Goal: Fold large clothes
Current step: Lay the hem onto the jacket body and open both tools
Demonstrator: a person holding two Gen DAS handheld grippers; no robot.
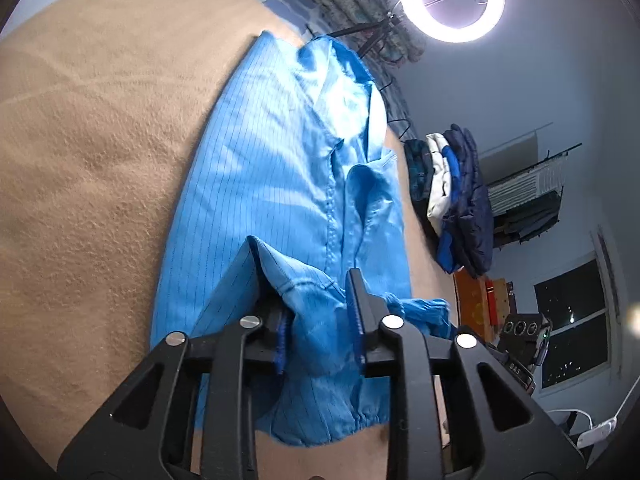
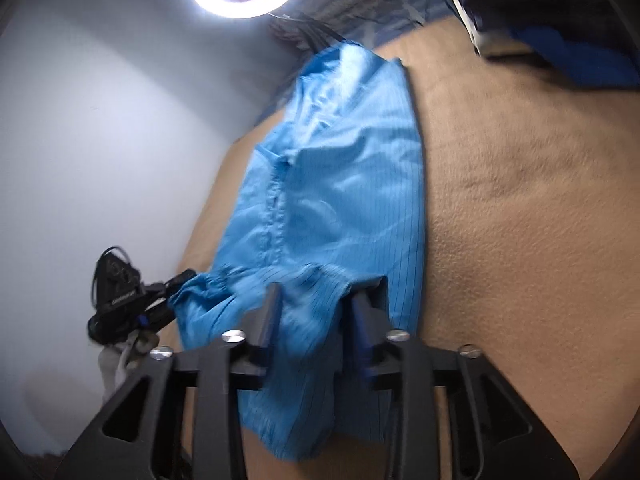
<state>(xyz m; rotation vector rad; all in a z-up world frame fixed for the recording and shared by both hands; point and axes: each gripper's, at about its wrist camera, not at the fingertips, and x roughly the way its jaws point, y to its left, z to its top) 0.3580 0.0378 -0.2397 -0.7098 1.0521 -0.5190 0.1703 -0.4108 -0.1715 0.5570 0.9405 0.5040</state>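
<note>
Blue garment [image 1: 276, 168] bunches between left claw's [image 1: 316, 320] parted jaws.

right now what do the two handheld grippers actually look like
Both look alike. The left gripper and the right gripper have matte black frames with triangular cut-outs, round silver pivot pins, and two flat black fingers faced with ribbed blue pads. In the right wrist view, the left gripper's black body trails thin black cables. No sleeve is clearly visible.

Tan blanket surface [image 1: 92, 152] beneath a lit ring light [image 1: 451, 0], with pale walls [image 2: 100, 120], a dark window [image 1: 576, 320] and stacked clothing [image 1: 456, 196].
</note>
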